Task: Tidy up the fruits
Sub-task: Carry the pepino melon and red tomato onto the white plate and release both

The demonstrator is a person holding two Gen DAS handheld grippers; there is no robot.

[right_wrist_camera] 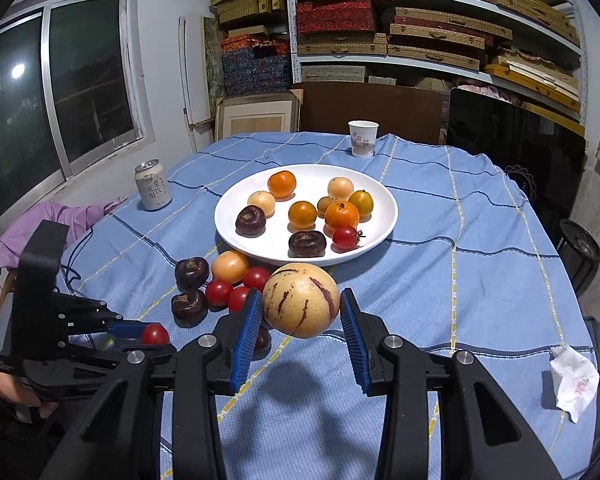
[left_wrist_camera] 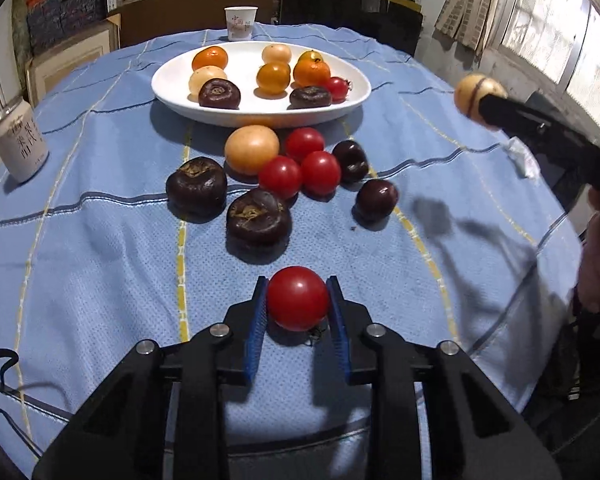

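Left gripper is closed on a red cherry tomato, blue pads touching both its sides, low over the blue checked cloth on the counter, near the front edge. Same gripper shows in the right wrist view at lower left, tomato between its tips.

Right gripper clamps a pale yellow melon with purple stripes, pads pressed on both flanks, fruit held up off the cloth with its shadow below. In the left wrist view it sits at far right, raised, well apart from the plate.

White plate is mid-counter. On it: two oranges, a few yellow-orange round fruits, pale round ones, two dark brown water-chestnut-like fruits, one red tomato at the right front side.

Loose pile on the cloth just in front of the plate: one pale orange round fruit, three red tomatoes touching each other, and dark brown fruits around them, two larger at left and two smaller at right.

Drink can stands upright at the left edge. Paper cup stands upright behind the plate. Crumpled tissue lies near the right edge. A hand grips the right tool's handle.
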